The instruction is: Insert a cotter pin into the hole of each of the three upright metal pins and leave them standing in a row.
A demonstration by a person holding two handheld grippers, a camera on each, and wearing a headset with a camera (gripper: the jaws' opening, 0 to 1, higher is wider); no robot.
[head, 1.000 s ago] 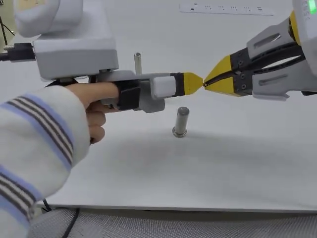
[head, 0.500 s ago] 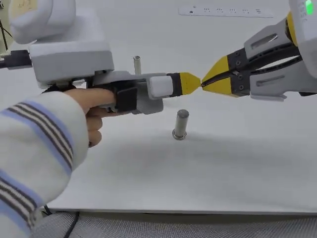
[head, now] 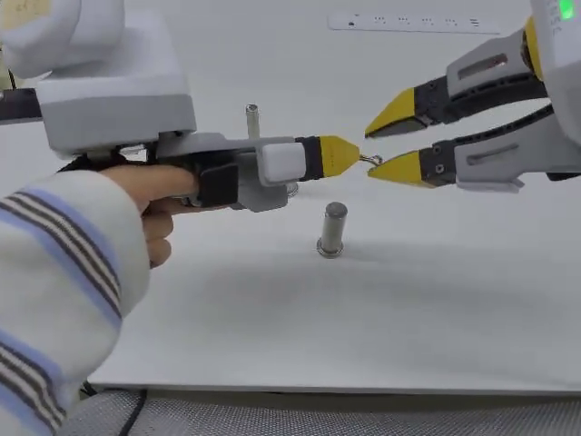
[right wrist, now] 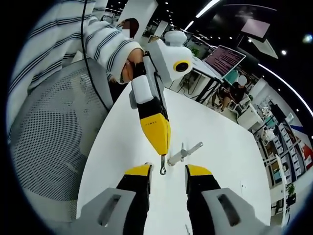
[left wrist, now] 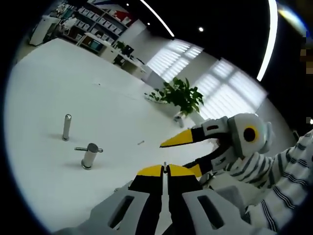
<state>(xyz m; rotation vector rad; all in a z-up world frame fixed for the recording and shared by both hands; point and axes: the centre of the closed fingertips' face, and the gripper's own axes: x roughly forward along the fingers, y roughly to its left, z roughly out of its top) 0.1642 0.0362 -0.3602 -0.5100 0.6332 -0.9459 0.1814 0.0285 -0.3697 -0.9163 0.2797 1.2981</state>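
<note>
Left gripper was clamped shut on a cotter pin, loop end projecting toward 3 o'clock between the wide-spread jaws of the right gripper, clear of both in the right gripper view. In the head view one metal pin stood upright at 6 o'clock from the tips and a second pin at 10 o'clock beyond the left gripper; a third pin, in the left gripper view, carried an inserted cotter crosswise. Table lay open toward its near edge at 6 o'clock; power strip along the far edge at 12.
</note>
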